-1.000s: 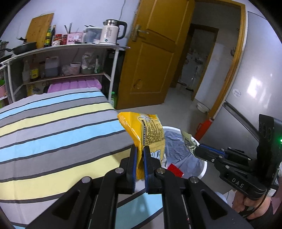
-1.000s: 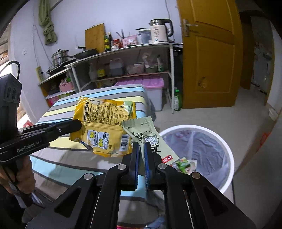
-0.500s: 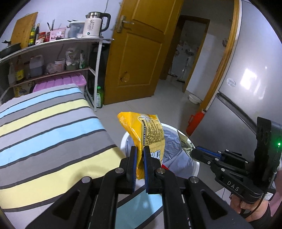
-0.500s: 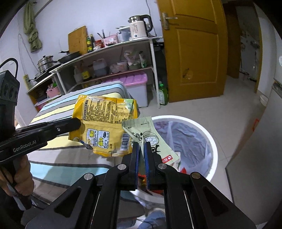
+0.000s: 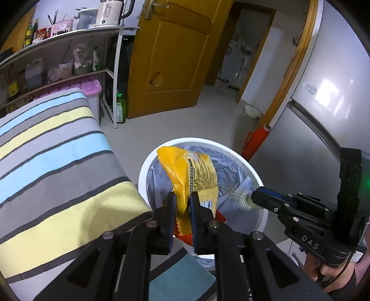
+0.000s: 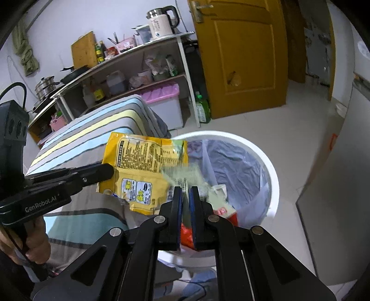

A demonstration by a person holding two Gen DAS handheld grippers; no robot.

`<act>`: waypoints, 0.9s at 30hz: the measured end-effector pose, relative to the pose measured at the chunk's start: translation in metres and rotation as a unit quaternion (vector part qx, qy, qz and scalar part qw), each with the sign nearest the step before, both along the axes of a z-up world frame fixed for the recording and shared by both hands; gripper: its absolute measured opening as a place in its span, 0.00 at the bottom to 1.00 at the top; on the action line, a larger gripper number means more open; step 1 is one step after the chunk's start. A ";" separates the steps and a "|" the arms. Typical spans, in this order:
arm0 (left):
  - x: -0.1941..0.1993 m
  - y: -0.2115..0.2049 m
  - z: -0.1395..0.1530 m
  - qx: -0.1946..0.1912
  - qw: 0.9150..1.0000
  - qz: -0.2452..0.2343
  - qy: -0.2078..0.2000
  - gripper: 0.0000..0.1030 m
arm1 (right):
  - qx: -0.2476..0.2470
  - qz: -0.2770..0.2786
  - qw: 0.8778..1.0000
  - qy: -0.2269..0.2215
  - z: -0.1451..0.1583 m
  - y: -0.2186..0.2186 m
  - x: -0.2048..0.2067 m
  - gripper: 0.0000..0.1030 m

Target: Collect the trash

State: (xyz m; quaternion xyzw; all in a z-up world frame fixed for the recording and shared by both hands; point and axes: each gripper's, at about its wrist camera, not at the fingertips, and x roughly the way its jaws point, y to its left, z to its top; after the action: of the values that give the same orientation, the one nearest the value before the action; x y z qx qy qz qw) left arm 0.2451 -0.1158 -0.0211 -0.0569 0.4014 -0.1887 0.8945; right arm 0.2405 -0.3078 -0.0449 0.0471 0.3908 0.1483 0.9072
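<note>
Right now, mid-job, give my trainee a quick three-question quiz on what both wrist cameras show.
1. True or false: the yellow snack bag sits between the fingers of the left gripper.
2. Which is lined with a grey plastic bag? A) the white bin B) the pink-lidded storage box C) the kettle
3. Fill in: the right gripper is shut on a pale ______ wrapper.

Key
1. True; its jaws are opening, with the bag between them above the bin.
2. A
3. green
</note>
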 end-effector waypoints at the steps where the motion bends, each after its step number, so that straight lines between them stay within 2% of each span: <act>1: 0.001 0.000 -0.002 -0.002 1.000 -0.002 0.004 0.16 | 0.000 -0.002 1.000 0.004 -0.003 -0.001 0.001 0.08; 8: -0.001 0.000 -0.004 -0.004 1.000 -0.001 0.003 0.16 | 0.002 -0.009 1.000 0.003 -0.004 -0.007 -0.002 0.13; 12: -0.010 0.003 0.002 -0.001 1.000 0.002 -0.014 0.16 | 0.002 -0.006 1.000 -0.012 0.005 -0.002 -0.012 0.26; 16: -0.021 0.007 0.009 -0.001 1.000 0.007 -0.028 0.16 | 0.000 -0.003 0.999 -0.032 0.019 0.003 -0.027 0.30; 21: -0.043 0.018 0.021 -0.006 0.999 0.018 -0.048 0.24 | -0.004 0.004 0.998 -0.058 0.037 0.011 -0.047 0.33; 27: -0.072 0.031 0.035 -0.011 0.997 0.029 -0.070 0.28 | -0.007 0.012 0.997 -0.082 0.052 0.023 -0.074 0.37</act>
State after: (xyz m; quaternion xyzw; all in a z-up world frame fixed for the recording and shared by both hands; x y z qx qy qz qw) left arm 0.1732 -0.0852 0.0138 -0.0653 0.3340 -0.1703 0.9248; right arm 0.1669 -0.2846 0.0072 0.0239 0.3171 0.1600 0.9345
